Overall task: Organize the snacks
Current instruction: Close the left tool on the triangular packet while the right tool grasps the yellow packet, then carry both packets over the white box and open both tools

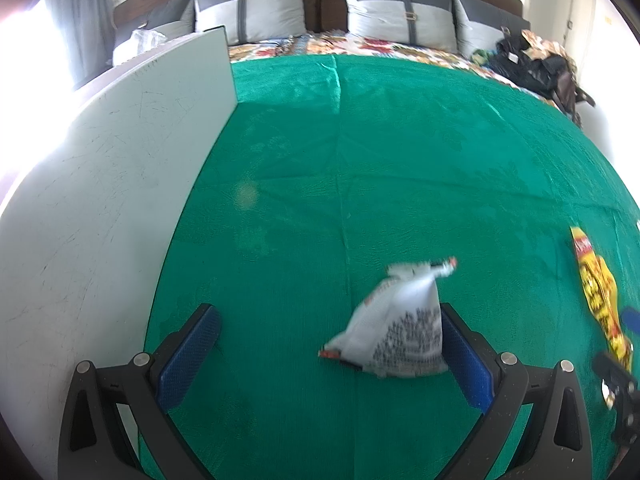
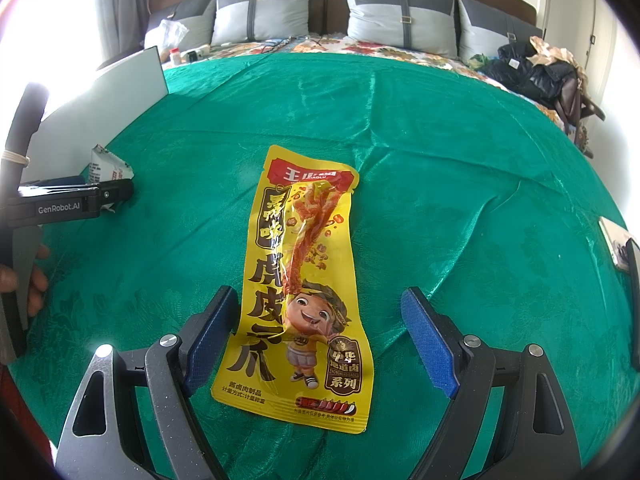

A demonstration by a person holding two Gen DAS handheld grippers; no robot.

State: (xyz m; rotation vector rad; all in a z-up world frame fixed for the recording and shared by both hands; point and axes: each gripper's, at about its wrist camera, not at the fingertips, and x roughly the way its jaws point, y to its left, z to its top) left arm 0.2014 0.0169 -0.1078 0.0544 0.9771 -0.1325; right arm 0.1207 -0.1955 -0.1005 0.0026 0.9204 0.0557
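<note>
A small white snack packet [image 1: 404,328] lies on the green bedspread [image 1: 360,152], touching the inner side of my left gripper's right finger. My left gripper [image 1: 330,352] is open wide around it. A long yellow snack pouch [image 2: 300,288] with a cartoon boy lies flat between the fingers of my right gripper [image 2: 320,336], which is open. The yellow pouch also shows at the right edge of the left wrist view [image 1: 600,292]. The white packet [image 2: 106,166] and the left gripper [image 2: 80,200] show at the left of the right wrist view.
A white board [image 1: 100,200] stands along the left side of the bed. Grey pillows [image 2: 400,12] line the headboard. Dark bags and clothes [image 2: 540,72] lie at the back right. A floral sheet [image 2: 360,46] shows past the green cover.
</note>
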